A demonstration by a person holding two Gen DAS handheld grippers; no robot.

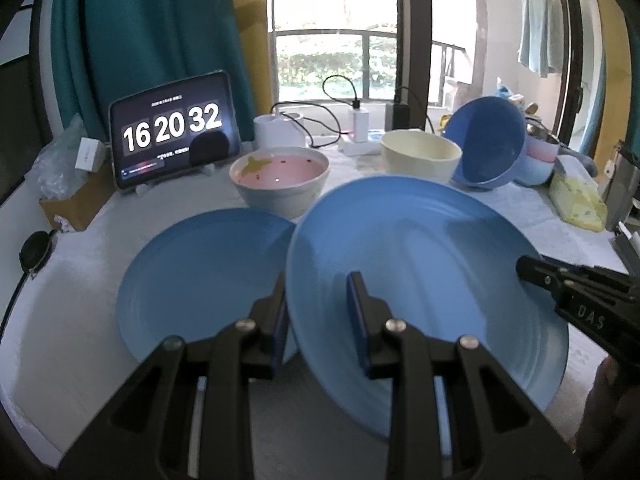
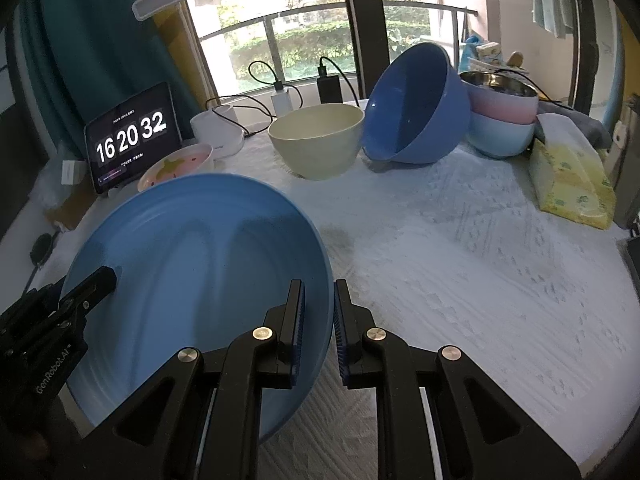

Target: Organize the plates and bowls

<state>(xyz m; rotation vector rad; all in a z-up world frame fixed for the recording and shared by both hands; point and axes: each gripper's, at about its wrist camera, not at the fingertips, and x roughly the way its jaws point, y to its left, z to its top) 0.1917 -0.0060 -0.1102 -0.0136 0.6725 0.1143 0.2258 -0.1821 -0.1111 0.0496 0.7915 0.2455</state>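
Note:
I hold a large blue plate (image 1: 420, 248) (image 2: 192, 260) lifted and tilted above the white tablecloth (image 2: 460, 260), one gripper on each side. My left gripper (image 1: 316, 288) (image 2: 108, 276) is shut on its left rim. On the opposite rim my right gripper (image 2: 318, 286) (image 1: 524, 268) is shut as well. A second blue plate (image 1: 200, 268) lies flat on the cloth, just left of the held one and partly under its edge. Behind stand a pink bowl with a yellow star (image 1: 280, 172) (image 2: 176, 166), a cream bowl (image 1: 420, 154) (image 2: 316, 136) and a tilted dark blue bowl (image 1: 486, 144) (image 2: 416, 100).
At the back right a steel-lined pink bowl sits stacked in a light blue bowl (image 2: 502, 120). A yellow tissue pack (image 2: 572, 184) lies by the right edge. A tablet showing a clock (image 1: 172, 132), a white cup, chargers and cables line the window side.

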